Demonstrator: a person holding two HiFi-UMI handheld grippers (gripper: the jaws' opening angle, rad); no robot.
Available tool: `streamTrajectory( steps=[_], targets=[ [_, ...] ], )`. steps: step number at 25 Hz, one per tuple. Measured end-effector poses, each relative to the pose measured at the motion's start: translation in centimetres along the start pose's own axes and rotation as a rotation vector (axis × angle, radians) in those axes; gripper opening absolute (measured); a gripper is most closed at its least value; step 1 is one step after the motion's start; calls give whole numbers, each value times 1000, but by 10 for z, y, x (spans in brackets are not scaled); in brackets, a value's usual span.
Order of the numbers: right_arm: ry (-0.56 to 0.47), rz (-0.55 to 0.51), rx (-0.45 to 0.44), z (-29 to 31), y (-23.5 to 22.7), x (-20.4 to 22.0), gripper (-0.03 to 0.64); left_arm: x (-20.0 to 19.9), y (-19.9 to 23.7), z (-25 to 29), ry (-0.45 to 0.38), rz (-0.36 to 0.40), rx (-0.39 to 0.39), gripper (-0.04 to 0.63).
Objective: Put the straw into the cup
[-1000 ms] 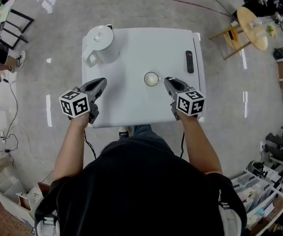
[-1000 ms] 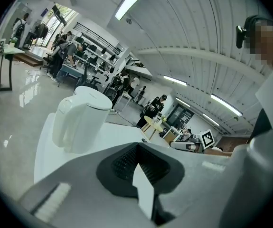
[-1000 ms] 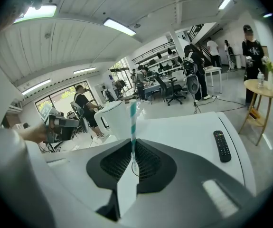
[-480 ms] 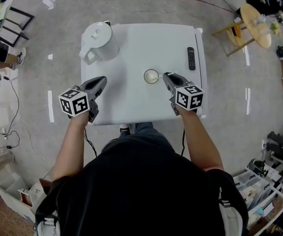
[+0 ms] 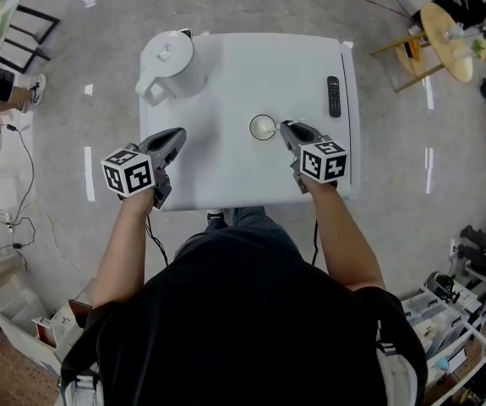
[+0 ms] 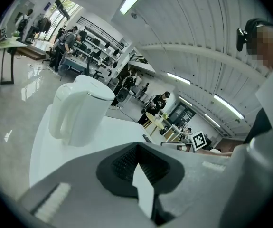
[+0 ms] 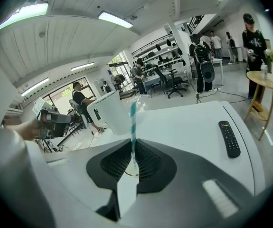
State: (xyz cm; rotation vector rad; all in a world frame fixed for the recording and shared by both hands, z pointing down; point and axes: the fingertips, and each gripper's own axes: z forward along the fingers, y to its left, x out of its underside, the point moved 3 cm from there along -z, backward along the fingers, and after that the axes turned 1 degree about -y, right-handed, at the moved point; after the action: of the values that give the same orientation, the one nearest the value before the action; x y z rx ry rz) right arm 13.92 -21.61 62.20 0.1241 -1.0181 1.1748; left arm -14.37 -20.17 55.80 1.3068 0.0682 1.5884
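A white table stands on a glossy grey floor in a busy workshop, with people at benches far off. The right gripper has its jaws pinched on the straw, which juts out ahead of them, right beside the cup near the table's middle. I can't tell whether the straw's free end is over the rim. I'd say line that end up over the mouth, dip it well inside, and only then let go. The straw is thin, striped teal and white; the cup is small, round and pale inside. The left gripper, jaws together on nothing, hovers at the table's left below a white kettle. A remote lies off to the right.
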Motion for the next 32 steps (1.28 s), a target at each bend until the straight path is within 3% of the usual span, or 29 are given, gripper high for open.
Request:
streamTrajectory(
  steps=[32],
  targets=[
    [98, 5, -30, 42, -14, 32, 52, 6, 8, 22, 39, -4, 6, 2]
  ],
)
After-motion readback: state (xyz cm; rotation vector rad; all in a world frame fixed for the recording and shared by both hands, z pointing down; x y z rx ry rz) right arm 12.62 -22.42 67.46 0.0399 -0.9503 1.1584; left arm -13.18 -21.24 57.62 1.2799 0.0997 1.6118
